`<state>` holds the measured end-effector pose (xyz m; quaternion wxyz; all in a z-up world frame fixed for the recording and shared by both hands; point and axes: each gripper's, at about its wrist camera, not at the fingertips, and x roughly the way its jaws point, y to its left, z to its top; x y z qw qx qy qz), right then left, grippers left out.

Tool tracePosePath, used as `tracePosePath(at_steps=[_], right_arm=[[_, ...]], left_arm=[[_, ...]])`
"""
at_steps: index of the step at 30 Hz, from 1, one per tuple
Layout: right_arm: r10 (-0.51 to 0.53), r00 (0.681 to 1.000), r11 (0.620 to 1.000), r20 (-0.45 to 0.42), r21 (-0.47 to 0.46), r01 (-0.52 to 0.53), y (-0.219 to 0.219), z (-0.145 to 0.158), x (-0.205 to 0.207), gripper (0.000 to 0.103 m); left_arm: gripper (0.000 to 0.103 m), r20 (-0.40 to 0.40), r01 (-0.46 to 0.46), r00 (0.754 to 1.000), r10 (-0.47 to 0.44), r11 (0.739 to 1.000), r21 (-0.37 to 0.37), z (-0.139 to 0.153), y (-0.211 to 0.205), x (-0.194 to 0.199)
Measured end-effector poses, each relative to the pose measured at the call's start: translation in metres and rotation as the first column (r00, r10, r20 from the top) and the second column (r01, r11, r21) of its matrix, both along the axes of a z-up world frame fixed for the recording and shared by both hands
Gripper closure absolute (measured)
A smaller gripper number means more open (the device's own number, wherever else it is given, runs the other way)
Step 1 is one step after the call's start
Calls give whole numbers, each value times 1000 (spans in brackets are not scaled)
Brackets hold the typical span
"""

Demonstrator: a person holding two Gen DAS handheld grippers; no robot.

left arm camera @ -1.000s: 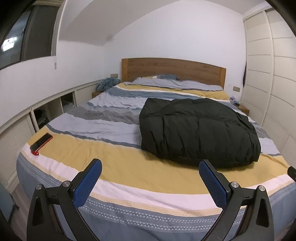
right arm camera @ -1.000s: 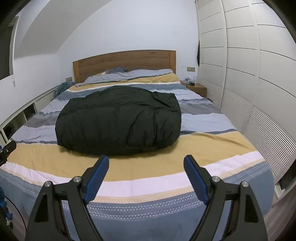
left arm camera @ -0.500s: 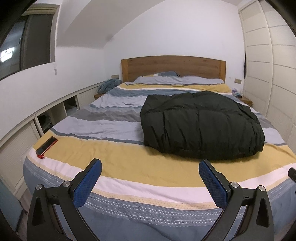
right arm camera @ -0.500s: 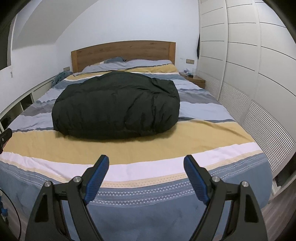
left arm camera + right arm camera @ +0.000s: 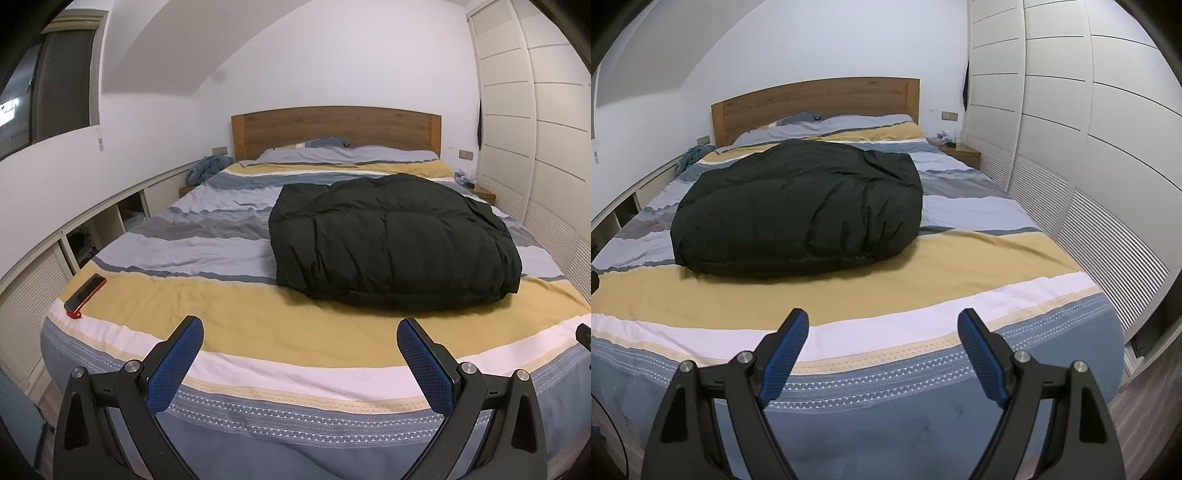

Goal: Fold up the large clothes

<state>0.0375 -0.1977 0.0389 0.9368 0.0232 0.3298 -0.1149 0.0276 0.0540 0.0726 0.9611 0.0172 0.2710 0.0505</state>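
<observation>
A large black puffy garment (image 5: pixel 391 240) lies folded into a thick bundle on the striped bed (image 5: pixel 221 236), on the middle right. It also shows in the right wrist view (image 5: pixel 798 214), left of centre. My left gripper (image 5: pixel 300 332) is open and empty, held over the foot end of the bed, well short of the garment. My right gripper (image 5: pixel 882 325) is open and empty too, also over the foot end and apart from the garment.
A phone in a red case (image 5: pixel 85 291) lies at the bed's front left corner. A blue cloth (image 5: pixel 208 168) sits on the low shelf unit (image 5: pixel 92 236) along the left wall. White wardrobes (image 5: pixel 1071 147) and a nightstand (image 5: pixel 960 153) stand on the right.
Both grippers have drawn back from the bed and risen a little, so the garment looks farther away and more of the bed's foot end shows. The garment has not moved.
</observation>
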Motion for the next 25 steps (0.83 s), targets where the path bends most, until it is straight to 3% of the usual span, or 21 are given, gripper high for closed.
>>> tracePosePath(at_steps=[25], right_arm=[[-12,999,1000,-34,3,13,-9,-18,5,20]], left_arm=[[0,-22,29,999,-29,1000,2,-12,-6,4]])
